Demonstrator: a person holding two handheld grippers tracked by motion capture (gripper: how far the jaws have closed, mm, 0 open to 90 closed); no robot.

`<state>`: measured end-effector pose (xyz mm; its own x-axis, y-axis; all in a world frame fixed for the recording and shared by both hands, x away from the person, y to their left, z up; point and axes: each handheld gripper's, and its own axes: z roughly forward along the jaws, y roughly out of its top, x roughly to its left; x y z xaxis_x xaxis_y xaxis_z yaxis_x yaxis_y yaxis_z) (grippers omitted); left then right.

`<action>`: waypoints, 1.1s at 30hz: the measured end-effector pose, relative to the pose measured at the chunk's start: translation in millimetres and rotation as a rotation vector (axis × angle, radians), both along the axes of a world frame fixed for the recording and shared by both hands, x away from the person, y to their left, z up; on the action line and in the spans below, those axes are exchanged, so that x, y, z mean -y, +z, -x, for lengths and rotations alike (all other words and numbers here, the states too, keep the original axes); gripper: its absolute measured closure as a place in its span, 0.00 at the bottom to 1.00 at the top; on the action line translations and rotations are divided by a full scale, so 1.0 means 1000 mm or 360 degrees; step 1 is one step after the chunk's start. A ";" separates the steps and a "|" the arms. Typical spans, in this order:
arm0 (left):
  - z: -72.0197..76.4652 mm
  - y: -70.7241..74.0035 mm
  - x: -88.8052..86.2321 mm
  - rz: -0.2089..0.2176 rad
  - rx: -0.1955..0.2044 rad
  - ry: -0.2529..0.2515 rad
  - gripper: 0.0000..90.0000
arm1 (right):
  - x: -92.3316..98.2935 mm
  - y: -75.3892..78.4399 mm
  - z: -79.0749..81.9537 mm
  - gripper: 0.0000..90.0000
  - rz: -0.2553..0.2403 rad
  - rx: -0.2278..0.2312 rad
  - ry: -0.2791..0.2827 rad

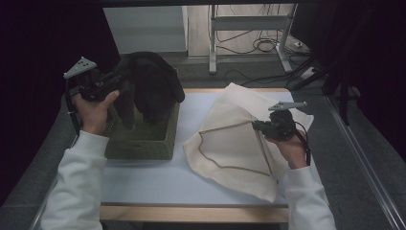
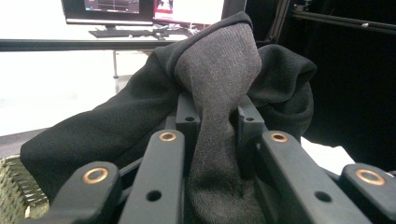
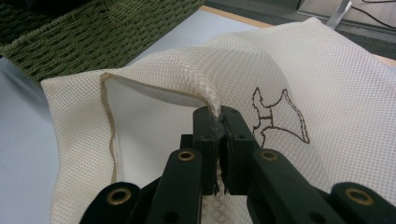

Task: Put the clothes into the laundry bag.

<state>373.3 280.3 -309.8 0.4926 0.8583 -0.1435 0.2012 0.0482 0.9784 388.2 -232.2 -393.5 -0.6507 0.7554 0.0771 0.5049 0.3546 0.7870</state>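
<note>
A dark garment (image 1: pixel 148 84) hangs bunched above the green woven basket (image 1: pixel 143 139) at the table's left. My left gripper (image 1: pixel 119 81) is shut on a fold of that dark garment (image 2: pixel 219 79), which fills the gap between its jaws. A cream mesh laundry bag (image 1: pixel 234 139) lies on the right half of the table. My right gripper (image 1: pixel 256 125) is shut on the bag's upper rim (image 3: pixel 205 95) and holds it lifted, so the mouth of the mesh bag (image 3: pixel 154 116) gapes toward the basket (image 3: pixel 84 32).
The white table top (image 1: pixel 153 179) has a wooden front edge. Behind the table stand a metal frame (image 1: pixel 249 28) and cables on the floor. Monitors and a keyboard (image 2: pixel 126 32) sit on a far desk in the left gripper view.
</note>
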 end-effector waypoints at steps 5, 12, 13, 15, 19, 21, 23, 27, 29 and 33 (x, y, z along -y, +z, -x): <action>0.004 0.001 0.001 0.0005 0.0010 -0.0022 0.86 | 0.000 0.000 0.001 0.95 -0.0001 0.0013 -0.0007; 0.013 0.004 0.005 0.0019 0.0037 -0.0064 0.86 | 0.000 0.001 0.001 0.95 0.0005 0.0015 -0.0008; 0.014 0.005 0.005 0.0020 0.0043 -0.0066 0.86 | -0.001 0.000 0.001 0.95 0.0005 0.0014 -0.0007; 0.017 0.006 0.006 0.0019 0.0050 -0.0080 0.86 | -0.001 0.000 0.000 0.95 0.0004 0.0013 -0.0005; 0.019 0.007 0.007 0.0024 0.0056 -0.0096 0.86 | -0.002 0.000 0.000 0.95 0.0008 0.0011 -0.0005; 0.020 0.007 0.008 0.0020 0.0061 -0.0100 0.86 | -0.001 0.000 0.000 0.95 0.0004 0.0010 -0.0006; 0.022 0.007 0.009 0.0023 0.0065 -0.0108 0.86 | -0.001 0.000 0.000 0.95 0.0004 0.0011 -0.0007; 0.025 0.007 0.009 0.0026 0.0079 -0.0115 0.86 | -0.002 -0.001 0.000 0.95 0.0004 0.0015 -0.0007; 0.026 0.008 0.009 0.0032 0.0083 -0.0115 0.86 | -0.004 -0.002 -0.001 0.95 0.0007 0.0010 -0.0007; 0.028 0.012 0.010 0.0023 0.0099 -0.0115 0.86 | -0.006 -0.004 -0.002 0.95 0.0009 0.0006 -0.0002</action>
<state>344.9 270.6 -298.2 0.5618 0.8181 -0.1230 0.1434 0.0501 0.9884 390.3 -226.0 -397.1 -0.6500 0.7567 0.0705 0.5026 0.3584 0.7868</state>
